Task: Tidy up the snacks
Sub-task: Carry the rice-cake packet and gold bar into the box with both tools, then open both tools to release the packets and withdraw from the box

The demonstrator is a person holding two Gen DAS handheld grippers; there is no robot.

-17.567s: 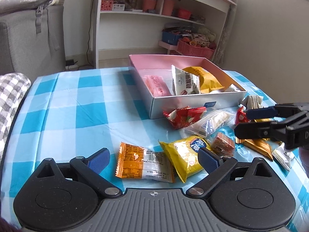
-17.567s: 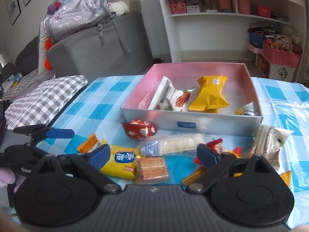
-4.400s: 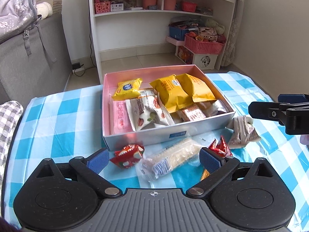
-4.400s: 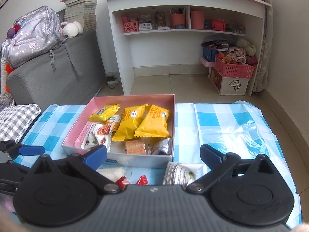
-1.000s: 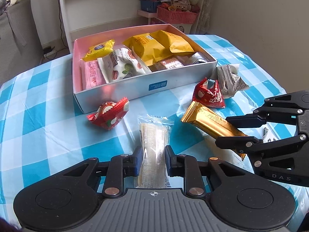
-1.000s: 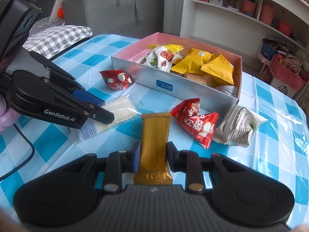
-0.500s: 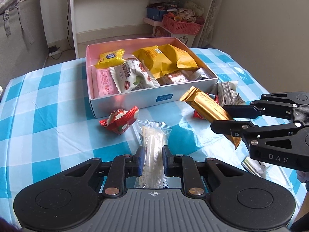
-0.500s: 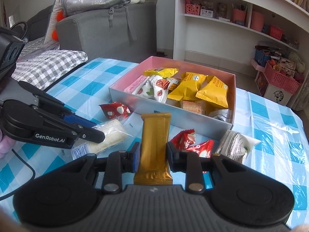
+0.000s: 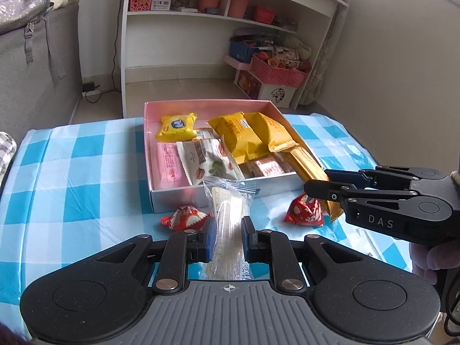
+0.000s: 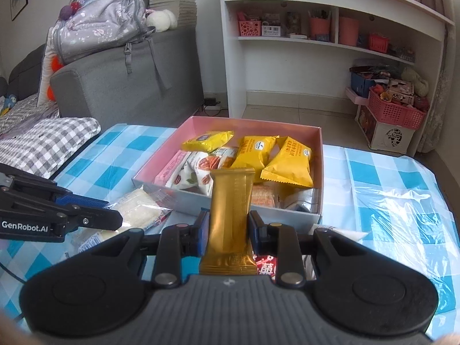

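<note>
A pink-lined box (image 9: 161, 198) (image 10: 319, 155) on the blue checked tablecloth holds several snack packets. My left gripper (image 9: 228, 237) is shut on a clear packet of pale wafers (image 9: 228, 215) and holds it above the cloth, in front of the box's near wall. My right gripper (image 10: 228, 230) is shut on a gold bar (image 10: 231, 210), held lifted with its far end over the box's near right corner; the bar also shows in the left wrist view (image 9: 309, 166). Two red packets (image 9: 184, 218) (image 9: 304, 211) lie on the cloth before the box.
A white shelf unit (image 9: 230, 23) and pink baskets (image 9: 279, 73) stand on the floor beyond the table. A grey sofa with a backpack (image 10: 103, 34) is at the left. A white packet (image 10: 339, 231) lies by the box's right corner.
Both grippers have risen and moved toward the box with their packets. The gold bar's tip now reaches over the box's near right corner. The wafer packet is lifted off the cloth.
</note>
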